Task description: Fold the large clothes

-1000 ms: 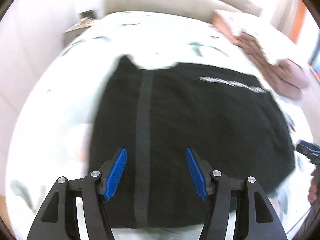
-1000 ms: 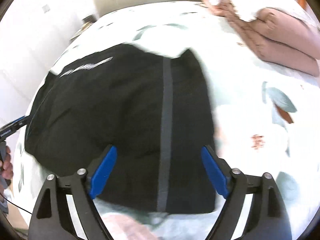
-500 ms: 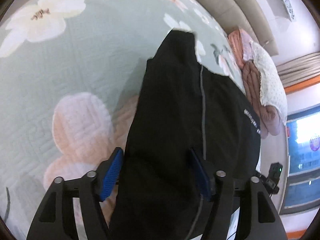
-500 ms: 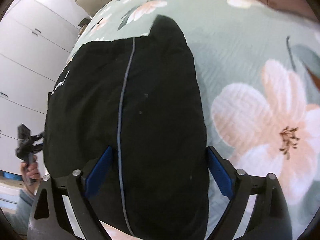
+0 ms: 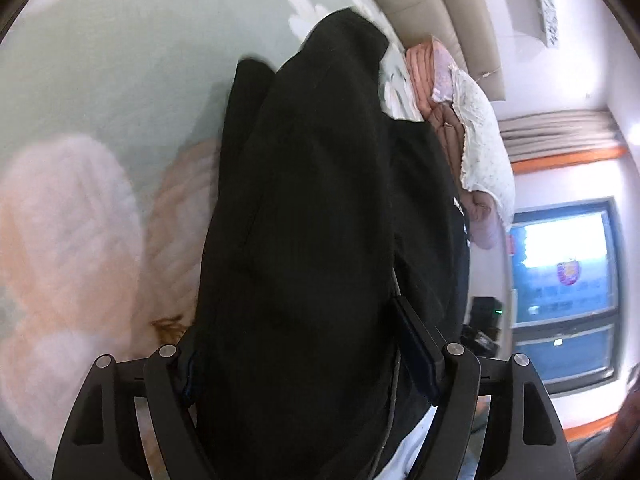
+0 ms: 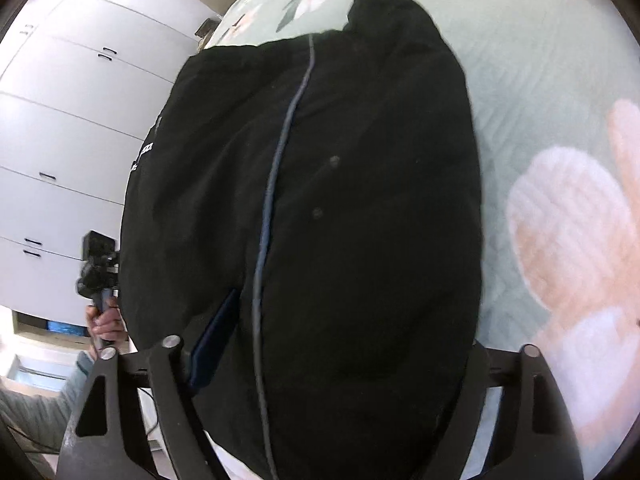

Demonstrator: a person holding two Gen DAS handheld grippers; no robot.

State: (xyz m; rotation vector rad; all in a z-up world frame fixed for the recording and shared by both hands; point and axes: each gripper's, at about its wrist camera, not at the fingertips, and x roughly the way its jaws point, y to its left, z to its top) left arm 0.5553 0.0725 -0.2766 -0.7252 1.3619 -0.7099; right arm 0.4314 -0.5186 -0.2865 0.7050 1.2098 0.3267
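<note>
Both the left gripper (image 5: pixel 304 344) and right gripper (image 6: pixel 336 344) have jaws apart around the black jacket (image 6: pixel 320 200) on the bed (image 6: pixel 560 80), still only partly folded.

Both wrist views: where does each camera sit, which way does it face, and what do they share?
Left wrist: on the left tongs, looking along them across the black garment toward pink bedding and a window.
Right wrist: on the right tongs, looking across the garment toward white cabinets; the left hand shows.
Shared: the garment and floral bedspread.
</note>
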